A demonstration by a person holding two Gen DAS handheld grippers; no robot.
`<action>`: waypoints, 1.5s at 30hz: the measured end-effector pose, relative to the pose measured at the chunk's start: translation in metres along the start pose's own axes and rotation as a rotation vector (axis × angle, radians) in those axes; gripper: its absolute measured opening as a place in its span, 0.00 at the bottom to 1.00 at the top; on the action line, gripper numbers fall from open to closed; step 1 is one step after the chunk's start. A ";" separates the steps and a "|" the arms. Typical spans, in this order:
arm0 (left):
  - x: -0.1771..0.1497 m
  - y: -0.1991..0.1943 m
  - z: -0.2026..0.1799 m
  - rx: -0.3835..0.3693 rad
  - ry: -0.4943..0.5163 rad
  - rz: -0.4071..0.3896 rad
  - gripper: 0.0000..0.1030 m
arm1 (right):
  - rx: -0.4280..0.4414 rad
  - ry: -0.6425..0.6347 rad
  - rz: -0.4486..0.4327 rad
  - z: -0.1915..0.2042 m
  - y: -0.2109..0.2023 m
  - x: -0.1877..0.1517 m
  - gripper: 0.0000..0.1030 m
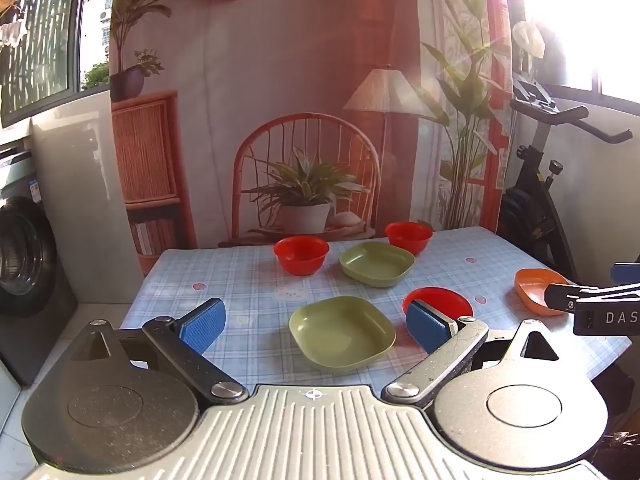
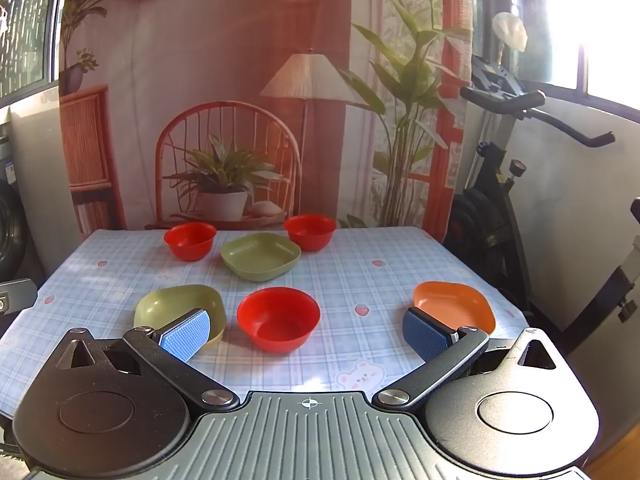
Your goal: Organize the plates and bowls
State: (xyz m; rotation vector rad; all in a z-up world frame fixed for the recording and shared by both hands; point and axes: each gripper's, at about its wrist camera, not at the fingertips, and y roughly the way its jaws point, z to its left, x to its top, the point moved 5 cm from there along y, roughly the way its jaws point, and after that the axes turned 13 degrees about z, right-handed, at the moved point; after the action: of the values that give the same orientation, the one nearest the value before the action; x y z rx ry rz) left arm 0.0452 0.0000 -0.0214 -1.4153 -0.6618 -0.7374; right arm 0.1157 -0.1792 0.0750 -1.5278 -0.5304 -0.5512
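Note:
On the checked table (image 2: 392, 280) lie two green square plates, an orange plate and three red bowls. My left gripper (image 1: 316, 326) is open and empty, above and just short of the near green plate (image 1: 342, 332). My right gripper (image 2: 306, 334) is open and empty, just short of the near red bowl (image 2: 278, 318); its tip also shows at the right edge of the left wrist view (image 1: 600, 304). The orange plate (image 2: 454, 306) lies at the right. The far green plate (image 2: 260, 256) sits between two red bowls (image 2: 190, 240) (image 2: 310, 231) at the back.
A printed backdrop hangs right behind the table's far edge. An exercise bike (image 2: 504, 184) stands to the right of the table. A washing machine (image 1: 24, 256) stands to the left.

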 end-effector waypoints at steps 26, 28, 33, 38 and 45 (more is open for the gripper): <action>-0.003 0.001 0.001 0.007 0.004 0.004 0.95 | -0.001 -0.002 -0.010 0.000 0.000 0.000 1.00; -0.003 0.001 0.001 0.007 0.004 0.004 0.95 | -0.001 -0.001 -0.010 0.000 0.000 0.000 1.00; -0.003 0.001 0.001 0.008 0.005 0.005 0.95 | -0.001 -0.001 -0.011 -0.001 0.000 0.000 1.00; -0.002 0.003 0.003 0.009 0.000 0.009 0.95 | -0.001 -0.001 -0.011 -0.001 0.000 0.000 1.00; -0.002 0.003 0.004 0.009 -0.001 0.010 0.95 | -0.001 -0.001 -0.011 -0.001 0.000 0.000 1.00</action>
State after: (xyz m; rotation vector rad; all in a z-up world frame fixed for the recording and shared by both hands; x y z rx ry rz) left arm 0.0469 0.0038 -0.0248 -1.4102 -0.6577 -0.7250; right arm 0.1155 -0.1797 0.0748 -1.5268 -0.5396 -0.5593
